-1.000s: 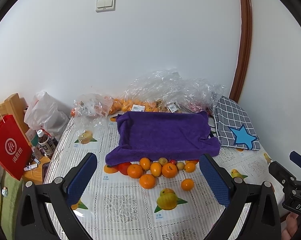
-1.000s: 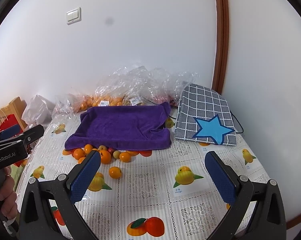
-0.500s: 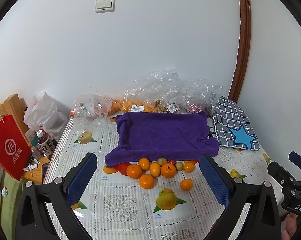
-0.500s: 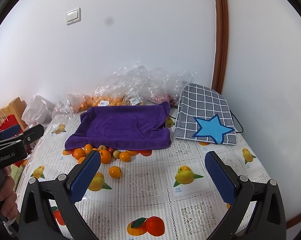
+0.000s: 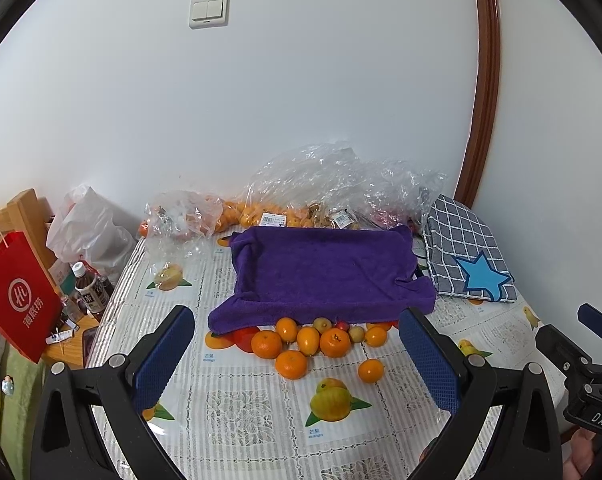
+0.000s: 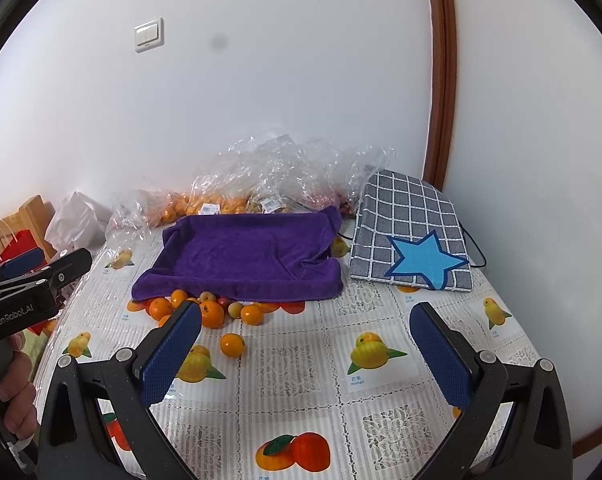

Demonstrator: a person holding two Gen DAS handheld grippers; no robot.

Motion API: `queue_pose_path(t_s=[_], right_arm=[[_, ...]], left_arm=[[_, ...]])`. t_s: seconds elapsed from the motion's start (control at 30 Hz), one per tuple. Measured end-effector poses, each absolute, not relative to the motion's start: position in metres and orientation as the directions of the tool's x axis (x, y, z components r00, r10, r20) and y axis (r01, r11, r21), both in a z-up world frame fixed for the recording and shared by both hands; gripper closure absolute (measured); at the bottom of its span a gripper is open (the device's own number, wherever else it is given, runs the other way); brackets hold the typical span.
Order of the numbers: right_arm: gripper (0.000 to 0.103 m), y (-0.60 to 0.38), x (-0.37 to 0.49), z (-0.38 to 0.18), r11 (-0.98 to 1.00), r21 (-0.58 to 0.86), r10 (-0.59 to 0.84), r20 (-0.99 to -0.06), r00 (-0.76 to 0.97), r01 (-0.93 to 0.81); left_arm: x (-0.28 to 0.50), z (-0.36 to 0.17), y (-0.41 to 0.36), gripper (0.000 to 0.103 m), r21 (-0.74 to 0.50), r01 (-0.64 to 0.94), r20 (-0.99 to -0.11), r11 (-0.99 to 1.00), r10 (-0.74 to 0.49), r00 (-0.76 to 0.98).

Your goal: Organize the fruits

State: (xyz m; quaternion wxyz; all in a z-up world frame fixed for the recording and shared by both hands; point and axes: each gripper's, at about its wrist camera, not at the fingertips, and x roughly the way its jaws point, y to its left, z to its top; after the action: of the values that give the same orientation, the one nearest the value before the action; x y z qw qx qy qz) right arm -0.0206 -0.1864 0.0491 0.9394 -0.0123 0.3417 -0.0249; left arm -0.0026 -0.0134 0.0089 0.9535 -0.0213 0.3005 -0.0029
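Observation:
Several loose oranges [image 5: 292, 364] and small fruits [image 5: 323, 323] lie on the table in front of a tray draped with a purple towel [image 5: 325, 272]. One orange [image 5: 370, 371] sits apart, nearer me; in the right wrist view this orange [image 6: 232, 344] lies right of the cluster [image 6: 212, 314]. My left gripper [image 5: 297, 356] is open and empty, above the table short of the fruit. My right gripper [image 6: 305, 350] is open and empty over bare tablecloth, right of the fruit.
Clear plastic bags of oranges [image 5: 261, 216] lie against the wall behind the towel. A grey checked pouch with a blue star [image 6: 411, 248] lies at the right. A red paper bag [image 5: 15, 292] and bottles [image 5: 89, 292] stand off the table's left edge.
Both grippers have crept slightly toward the fruit. Nothing on the table has moved.

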Motion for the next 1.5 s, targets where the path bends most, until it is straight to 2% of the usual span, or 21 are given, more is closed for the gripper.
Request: queue_pose_path(t_s=[0.47, 0.73, 0.93, 1.13, 1.3, 1.37, 1.5], right_arm=[[0.001, -0.183, -0.022, 0.046, 0.999, -0.042, -0.050, -0.634, 0.772, 0.031], [0.001, -0.184, -0.012, 0.025, 0.997, -0.060, -0.081, -0.642, 0.763, 0.056], [0.004, -0.185, 0.005, -0.003, 0.998, -0.038, -0.064, -0.689, 0.722, 0.051], [0.010, -0.180, 0.021, -0.038, 1.000, -0.004, -0.007, -0.742, 0.671, 0.005], [0.023, -0.174, 0.035, -0.069, 0.999, 0.042, 0.042, -0.785, 0.618, -0.014], [0.028, -0.170, 0.039, -0.084, 0.998, 0.051, 0.057, -0.793, 0.606, -0.026], [0.038, -0.160, 0.044, -0.102, 0.996, 0.068, 0.089, -0.801, 0.592, -0.059]], left_arm=[[0.003, 0.007, -0.018, 0.000, -0.052, -0.008, -0.575, 0.999, -0.023, 0.818], [0.011, -0.020, -0.002, 0.000, -0.060, -0.035, -0.598, 0.998, -0.008, 0.802], [0.022, -0.046, 0.011, 0.000, -0.049, -0.061, -0.624, 0.997, 0.017, 0.781], [0.032, -0.073, 0.028, 0.002, -0.038, -0.076, -0.649, 0.996, 0.034, 0.760], [0.041, -0.097, 0.040, 0.005, -0.032, -0.105, -0.672, 0.994, 0.056, 0.738], [0.045, -0.107, 0.045, 0.011, -0.044, -0.096, -0.689, 0.994, 0.039, 0.723], [0.054, -0.122, 0.052, 0.011, -0.037, -0.095, -0.723, 0.995, 0.039, 0.690]])
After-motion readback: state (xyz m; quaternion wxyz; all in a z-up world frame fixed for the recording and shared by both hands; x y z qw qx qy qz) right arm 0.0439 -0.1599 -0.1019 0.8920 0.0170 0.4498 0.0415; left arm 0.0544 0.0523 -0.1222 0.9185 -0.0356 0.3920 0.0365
